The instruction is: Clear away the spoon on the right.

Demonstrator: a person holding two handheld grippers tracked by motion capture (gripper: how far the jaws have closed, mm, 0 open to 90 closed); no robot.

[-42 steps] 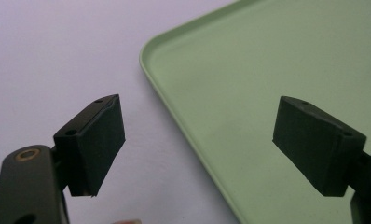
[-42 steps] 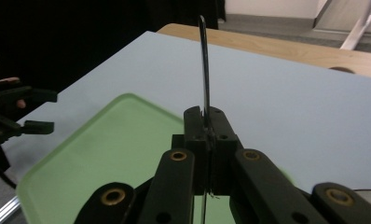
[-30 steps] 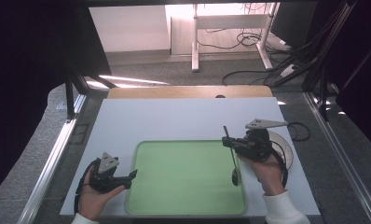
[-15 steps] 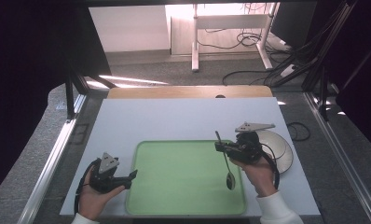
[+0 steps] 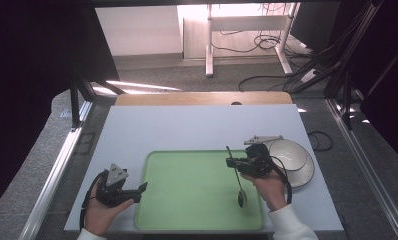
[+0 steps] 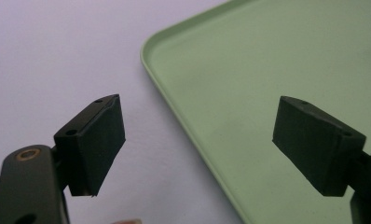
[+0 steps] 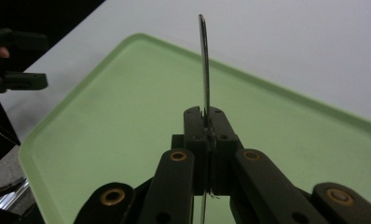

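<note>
A: What does the right gripper (image 5: 230, 162) hold?
B: Its jaws are clamped on the handle of a spoon (image 5: 237, 177); the handle tip points far, the bowl lies near, over the right part of the green tray (image 5: 187, 200).
A: And the left gripper (image 5: 139, 188)?
B: Its jaws stand wide apart and hold nothing, straddling the tray's left rim near the near-left corner.
A: What lies beyond?
B: A white bowl (image 5: 287, 155) on a plate (image 5: 303, 172), just right of the tray, on the white table (image 5: 187, 127).
</note>
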